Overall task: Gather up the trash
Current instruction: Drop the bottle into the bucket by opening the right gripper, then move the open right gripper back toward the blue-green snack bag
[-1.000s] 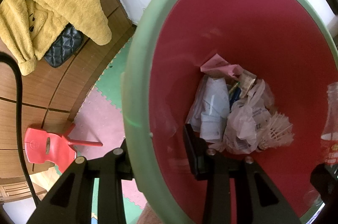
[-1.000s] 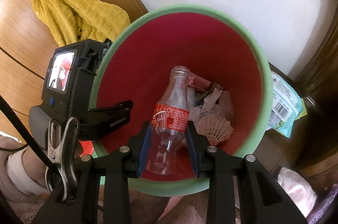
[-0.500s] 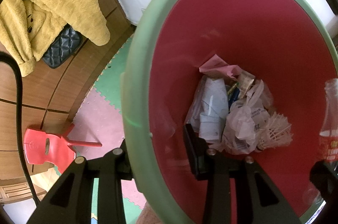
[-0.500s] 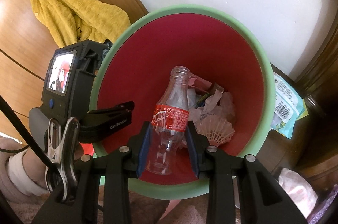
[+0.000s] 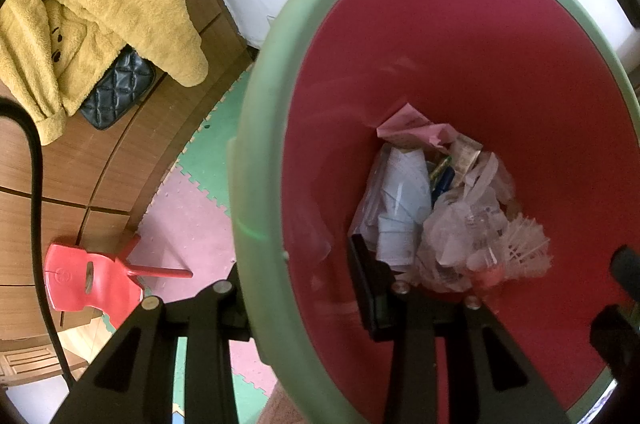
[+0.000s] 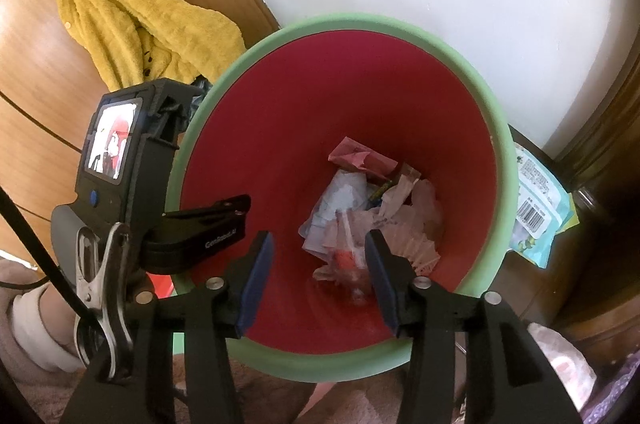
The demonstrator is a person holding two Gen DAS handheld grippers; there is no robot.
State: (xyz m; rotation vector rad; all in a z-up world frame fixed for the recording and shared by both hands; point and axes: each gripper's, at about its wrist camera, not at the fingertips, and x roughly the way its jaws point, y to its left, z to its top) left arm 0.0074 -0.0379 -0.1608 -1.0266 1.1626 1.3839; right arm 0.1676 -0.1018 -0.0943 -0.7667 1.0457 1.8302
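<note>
A green bin with a red inside (image 5: 256,152) (image 6: 496,160) holds crumpled paper, wrappers and a white shuttlecock (image 5: 524,248). My left gripper (image 5: 298,298) is shut on the bin's near wall, with one finger outside and one inside. In the right wrist view its body and small screen (image 6: 114,144) sit at the bin's left rim. My right gripper (image 6: 318,258) hangs over the bin's mouth, its jaws opening with nothing pressed between the blue pads. The clear cola bottle with a red label (image 6: 347,262) lies blurred on the trash below them.
A yellow fleece garment (image 5: 100,20) and a black quilted bag (image 5: 120,88) lie on wooden panelling left of the bin. A red plastic chair (image 5: 80,276) stands on pink and green foam mats. A snack packet (image 6: 540,208) lies right of the bin. A socked foot (image 6: 36,328) shows lower left.
The right jaws have spread apart and the bottle they held has dropped into the bin. The left gripper and the bin have not moved.
</note>
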